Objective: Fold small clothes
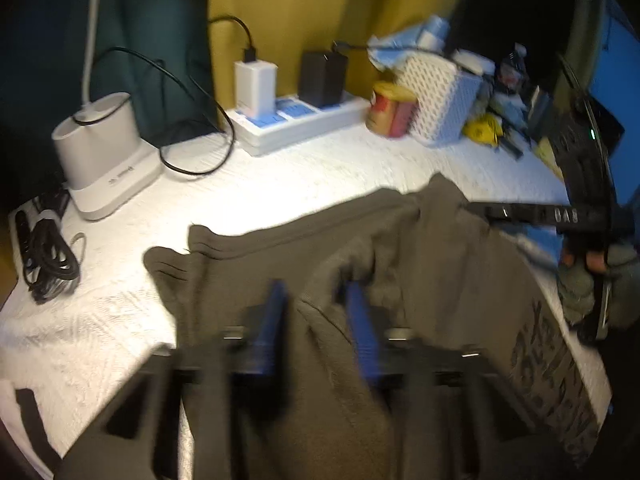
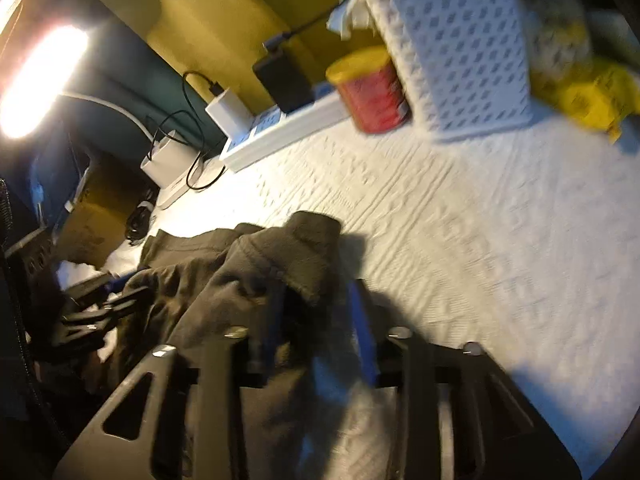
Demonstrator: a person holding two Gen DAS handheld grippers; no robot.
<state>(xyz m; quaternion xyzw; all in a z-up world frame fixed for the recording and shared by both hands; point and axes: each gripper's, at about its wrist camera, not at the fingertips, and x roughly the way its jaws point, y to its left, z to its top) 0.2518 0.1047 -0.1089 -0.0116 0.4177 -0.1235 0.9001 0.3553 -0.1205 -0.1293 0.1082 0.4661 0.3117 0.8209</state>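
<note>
Lying rumpled on the white textured bench [image 1: 320,168], a dark olive garment [image 1: 420,264] is caught at two places. The left hand-held gripper [image 1: 316,300] has its blue-padded fingers [image 1: 276,304] drawn close with a fold of cloth bunched between them, and appears clamped on it. The right hand-held gripper [image 2: 316,308] has a hemmed corner of the garment between its fingers, but blur hides whether the pads truly press on it, so I cannot tell if it grips.

Risks, as I judge them: a shallow bite on either side could let the cloth slip out and the fold collapse. The bunched layers may crease unevenly. Sweeping the garment toward the back could knock the red and yellow tin [image 2: 372,92] or the white perforated basket [image 2: 460,48], or snag the black cable [image 1: 192,120].

Both views are motion-blurred. The garment's near edge is cut off, and printed lettering on it is unreadable.
</note>
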